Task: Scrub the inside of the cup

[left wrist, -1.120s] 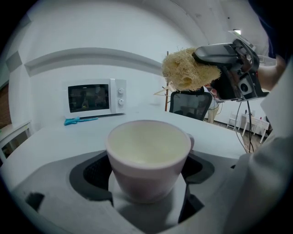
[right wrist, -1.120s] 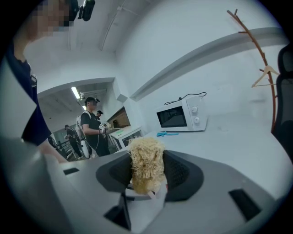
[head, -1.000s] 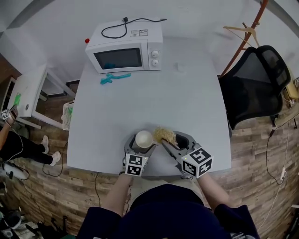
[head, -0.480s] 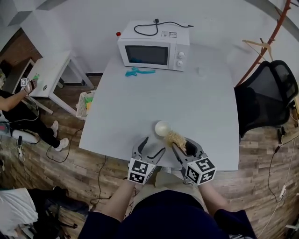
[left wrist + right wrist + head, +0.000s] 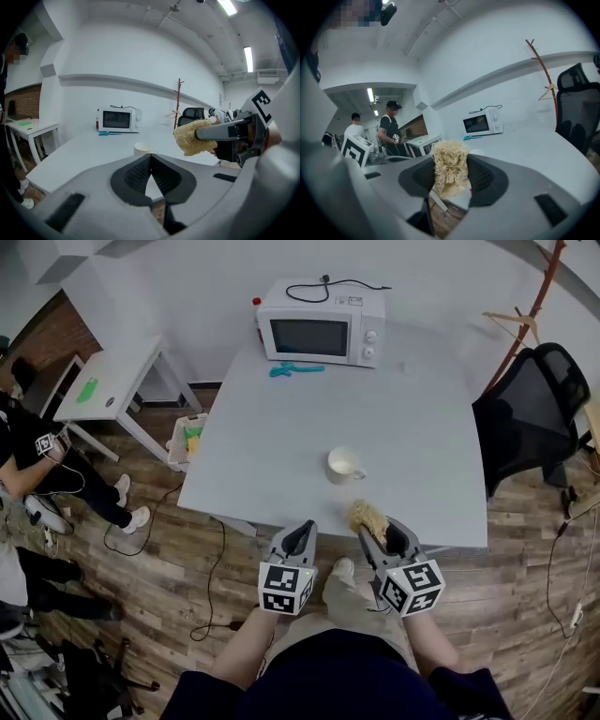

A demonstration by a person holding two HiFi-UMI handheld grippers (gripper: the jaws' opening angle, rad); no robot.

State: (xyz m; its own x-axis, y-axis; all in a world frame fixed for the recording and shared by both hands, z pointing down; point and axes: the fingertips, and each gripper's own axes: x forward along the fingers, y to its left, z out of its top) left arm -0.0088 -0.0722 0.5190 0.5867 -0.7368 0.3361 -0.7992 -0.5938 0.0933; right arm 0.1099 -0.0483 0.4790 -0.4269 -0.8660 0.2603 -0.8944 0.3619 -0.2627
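Observation:
A white cup (image 5: 344, 465) stands upright and alone on the grey table (image 5: 281, 456), its handle to the right; it also shows as the cup (image 5: 145, 149) in the left gripper view. My left gripper (image 5: 301, 531) hangs off the table's near edge, its jaws having just closed with nothing between them (image 5: 150, 161). My right gripper (image 5: 377, 527) is beside it, shut on a yellow fibrous sponge (image 5: 367, 517), which fills its jaws as the sponge (image 5: 450, 168). Both grippers are well short of the cup.
A white microwave (image 5: 323, 326) and a teal object (image 5: 295, 369) sit at the table's far end. A black office chair (image 5: 534, 409) stands right, a small white side table (image 5: 108, 390) and a basket (image 5: 190, 442) left. People stand at the far left (image 5: 389, 133).
The left gripper let go of the cup, drew back off the table and closed empty. The right gripper drew back too with the sponge. The cup stays on the table.

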